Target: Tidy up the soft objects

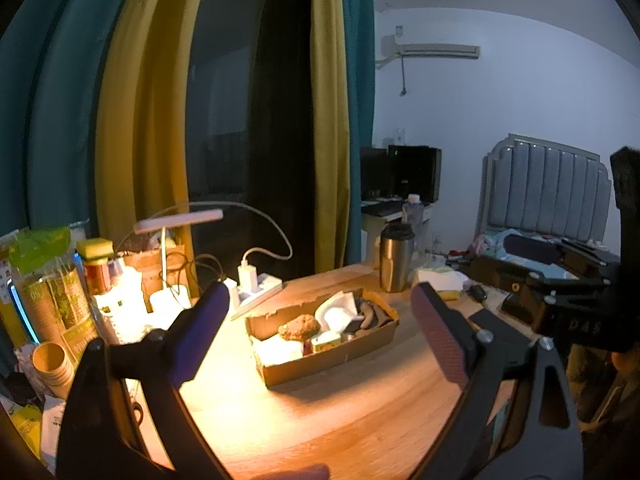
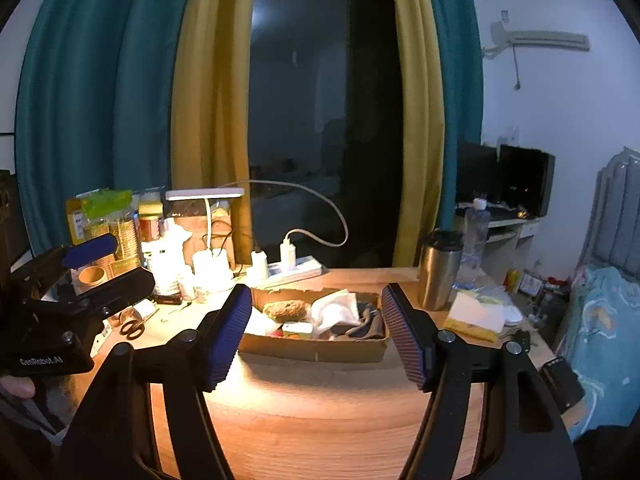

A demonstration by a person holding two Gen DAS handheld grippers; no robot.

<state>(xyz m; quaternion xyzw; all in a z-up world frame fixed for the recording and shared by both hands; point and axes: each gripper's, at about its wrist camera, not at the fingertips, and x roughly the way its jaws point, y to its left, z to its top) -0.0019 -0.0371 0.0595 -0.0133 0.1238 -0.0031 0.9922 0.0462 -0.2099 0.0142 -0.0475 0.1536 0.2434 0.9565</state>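
Note:
A shallow cardboard box lies on the wooden table. It holds a brown fuzzy lump, white tissue or cloth, dark fabric and small pale items. My left gripper is open and empty, held above the table in front of the box. My right gripper is open and empty, with the box seen between its fingers. The left gripper also shows in the right wrist view, at the left.
A steel tumbler, a water bottle and a tissue pack stand right of the box. A power strip, a desk lamp, scissors, jars and paper cups crowd the left.

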